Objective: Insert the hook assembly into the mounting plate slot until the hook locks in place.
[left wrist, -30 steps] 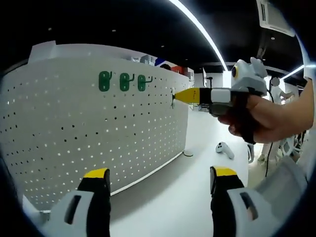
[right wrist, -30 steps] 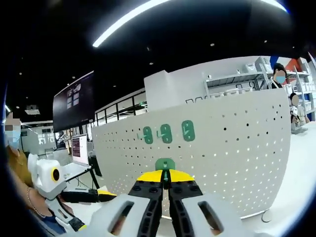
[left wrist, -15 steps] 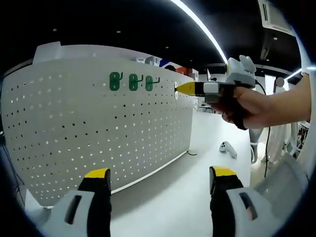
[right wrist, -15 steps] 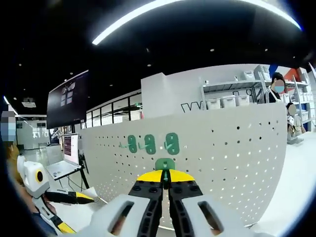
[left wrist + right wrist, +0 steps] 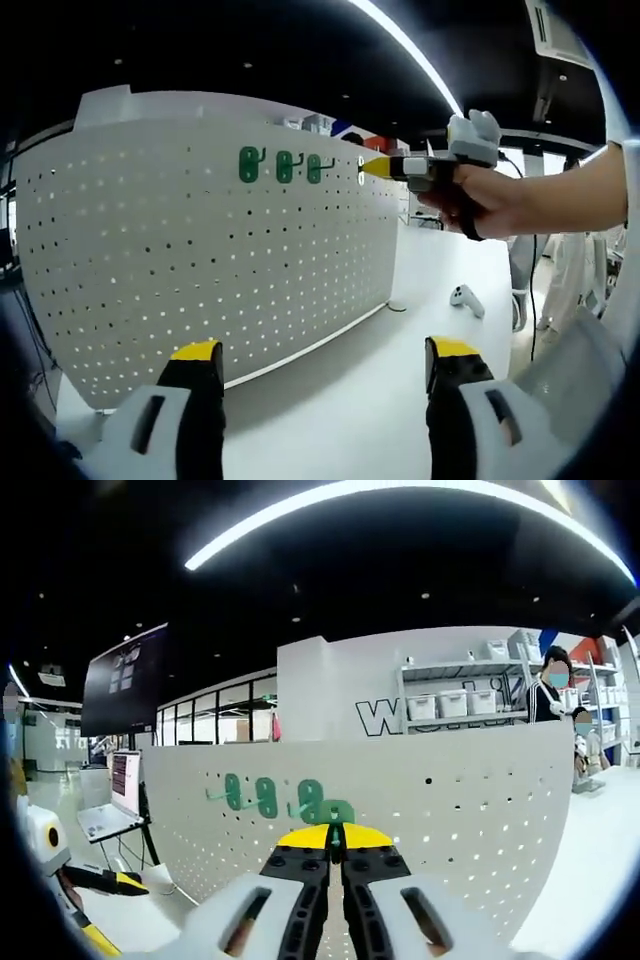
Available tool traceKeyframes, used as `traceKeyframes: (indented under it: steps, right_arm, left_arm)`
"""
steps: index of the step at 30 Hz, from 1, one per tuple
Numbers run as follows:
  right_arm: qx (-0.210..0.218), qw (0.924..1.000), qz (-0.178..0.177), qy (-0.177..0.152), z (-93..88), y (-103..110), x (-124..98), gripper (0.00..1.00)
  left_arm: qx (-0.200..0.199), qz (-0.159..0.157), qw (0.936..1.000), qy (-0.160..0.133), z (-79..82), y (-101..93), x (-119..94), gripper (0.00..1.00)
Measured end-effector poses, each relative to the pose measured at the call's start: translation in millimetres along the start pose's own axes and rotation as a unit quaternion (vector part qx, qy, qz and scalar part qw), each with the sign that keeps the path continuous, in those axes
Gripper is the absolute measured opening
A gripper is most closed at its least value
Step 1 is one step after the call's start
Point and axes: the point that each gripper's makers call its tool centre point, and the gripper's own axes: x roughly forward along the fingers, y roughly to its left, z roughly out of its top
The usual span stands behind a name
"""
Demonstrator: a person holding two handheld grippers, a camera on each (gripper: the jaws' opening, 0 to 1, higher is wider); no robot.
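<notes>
Hook (image 5: 337, 813) sits pinched between your right gripper's (image 5: 336, 832) closed jaws, right at the white pegboard (image 5: 470, 810), beside three green hooks (image 5: 268, 797) already mounted. Your left gripper (image 5: 325, 352) hangs wide apart, holding nothing, above the white table (image 5: 350, 410).

The right hand-held gripper (image 5: 335, 842) hides most of its green hook (image 5: 336, 811); the hook's contact with the pegboard (image 5: 450, 820) is too small to tell.
</notes>
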Motion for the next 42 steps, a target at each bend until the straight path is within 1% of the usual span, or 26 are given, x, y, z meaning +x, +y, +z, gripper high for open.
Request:
traceKeyframes:
  steps: [11, 13, 18, 23, 29, 37, 42]
  right_arm:
    - [-0.018, 0.9997, -0.011, -0.014, 10.3, -13, 16, 0.0]
    - [-0.029, 0.9994, -0.011, -0.014, 10.6, -13, 20, 0.0]
    - [-0.024, 0.9994, -0.016, -0.022, 14.1, -17, 25, 0.0]
    - [-0.022, 0.9993, -0.018, -0.023, 14.4, -21, 30, 0.0]
    - [-0.023, 0.9994, -0.013, -0.021, 11.6, -18, 35, 0.0]
    - [-0.018, 0.9996, -0.015, -0.018, 6.5, -22, 40, 0.0]
    - [-0.016, 0.9996, -0.014, -0.02, 5.0, -20, 42, 0.0]
  left_arm:
    - [-0.002, 0.011, 0.9999, 0.004, -6.6, 4.5, -11, 0.84]
    - [-0.004, 0.012, 0.9999, 0.006, -8.5, 5.5, -12, 0.84]
    - [-0.005, 0.016, 0.9998, 0.008, -10.7, 7.9, -15, 0.84]
    - [-0.005, 0.02, 0.9997, 0.009, -11.8, 9.8, -17, 0.83]
    - [-0.007, 0.024, 0.9996, 0.012, -13.3, 11.5, -19, 0.83]
    - [-0.004, 0.022, 0.9996, 0.017, -14.8, 12.8, -19, 0.82]
    - [0.0, 0.022, 0.9996, 0.02, -14.2, 14.4, -20, 0.82]
